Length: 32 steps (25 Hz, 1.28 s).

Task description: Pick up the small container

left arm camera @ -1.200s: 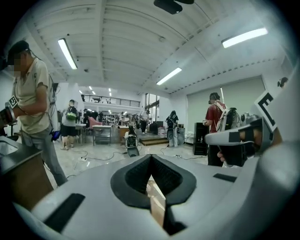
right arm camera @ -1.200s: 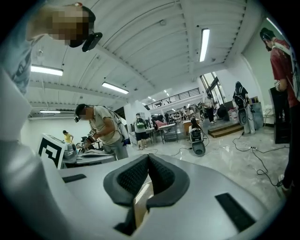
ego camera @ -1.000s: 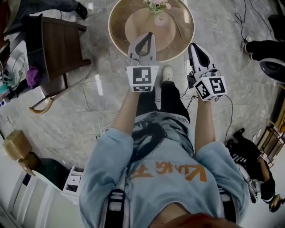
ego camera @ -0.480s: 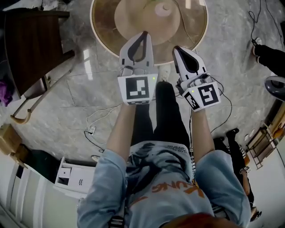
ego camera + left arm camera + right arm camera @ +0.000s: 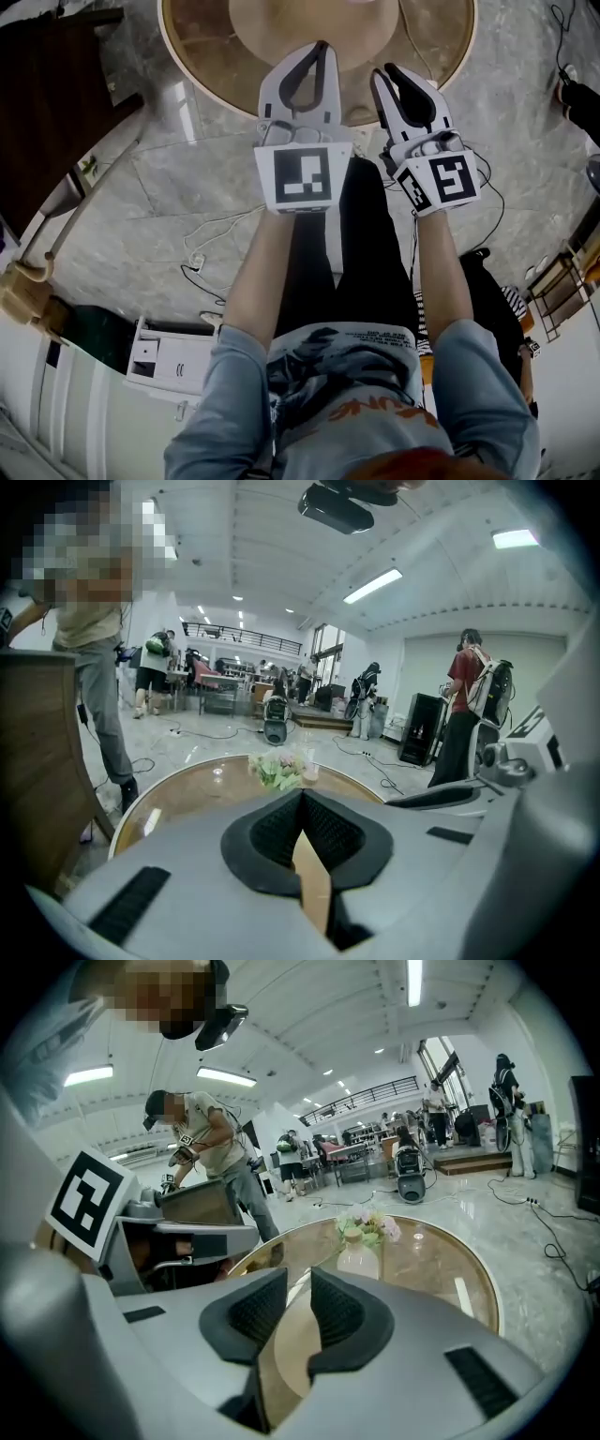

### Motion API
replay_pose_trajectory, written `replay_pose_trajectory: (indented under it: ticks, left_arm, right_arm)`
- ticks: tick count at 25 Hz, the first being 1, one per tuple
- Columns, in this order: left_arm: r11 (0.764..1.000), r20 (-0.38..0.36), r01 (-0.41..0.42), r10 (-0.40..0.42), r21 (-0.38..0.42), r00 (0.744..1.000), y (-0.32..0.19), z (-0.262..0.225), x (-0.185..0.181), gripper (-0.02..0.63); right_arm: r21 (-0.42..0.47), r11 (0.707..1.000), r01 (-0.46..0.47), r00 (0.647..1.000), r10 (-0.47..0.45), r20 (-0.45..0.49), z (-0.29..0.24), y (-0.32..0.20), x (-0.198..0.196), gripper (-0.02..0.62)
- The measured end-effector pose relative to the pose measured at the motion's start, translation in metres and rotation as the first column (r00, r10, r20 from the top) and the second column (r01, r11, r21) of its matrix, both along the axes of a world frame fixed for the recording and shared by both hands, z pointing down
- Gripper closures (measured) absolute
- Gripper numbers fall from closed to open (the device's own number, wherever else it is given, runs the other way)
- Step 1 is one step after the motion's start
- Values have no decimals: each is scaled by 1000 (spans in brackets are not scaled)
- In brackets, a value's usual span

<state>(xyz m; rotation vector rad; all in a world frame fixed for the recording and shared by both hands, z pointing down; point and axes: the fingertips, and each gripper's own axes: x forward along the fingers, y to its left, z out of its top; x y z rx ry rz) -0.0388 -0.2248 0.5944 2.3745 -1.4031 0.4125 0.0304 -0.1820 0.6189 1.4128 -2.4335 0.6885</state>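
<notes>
1. The left gripper (image 5: 302,797) had its jaws closed tip to tip, holding nothing.
2. The right gripper (image 5: 298,1277) had its jaws slightly apart, just opening, with nothing between them.
3. The small white container (image 5: 359,1258) stood upright on the round brown glass-topped table (image 5: 441,1274), ahead of both grippers.

My left tongs (image 5: 322,47) and right tongs (image 5: 384,71) reach out side by side, close together, over the near rim of the round, glass-topped wooden bench (image 5: 187,67). The left pair's tips meet. The right pair's jaws have just been opening and stand slightly apart, nothing between them. Each carries its black-and-white marker cube, facing up at me. Below lies the grey marble floor (image 5: 131,206), where a thin white cable (image 5: 199,255) trails. A dark brown wooden chair (image 5: 47,112) stands at the left, and a white drawer cabinet (image 5: 169,361) sits lower left.
</notes>
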Motion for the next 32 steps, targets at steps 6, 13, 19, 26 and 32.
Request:
replay_pose_trajectory:
  ticks: [6,13,19,26,32]
  left_arm:
    - [999,14,-25,26,-23,1000,-4,27,5,583]
    - [998,22,-26,28,-57,999,-15,44,0,583]
    - [996,30,-46,49,-80,998,-21,52,-2,583]
    - [993,-17,-21,19,-113,1000,-26,62,-2,583]
    - [993,-8,-43,42,-114,999,-27,65,3,582]
  right_arm:
    - [-12,1000,-6,999,5,-41,39,-31,6,474]
    - [18,1000,-12,997,13,-75,64,-78,10,469]
    - [69,997,22,986,-11,-167,75,-108,10,442]
    - [122,992,38,977,-11,-213,77,-134,6,415]
    - [147,988,36,979,-5,-205,78,-154,9,414]
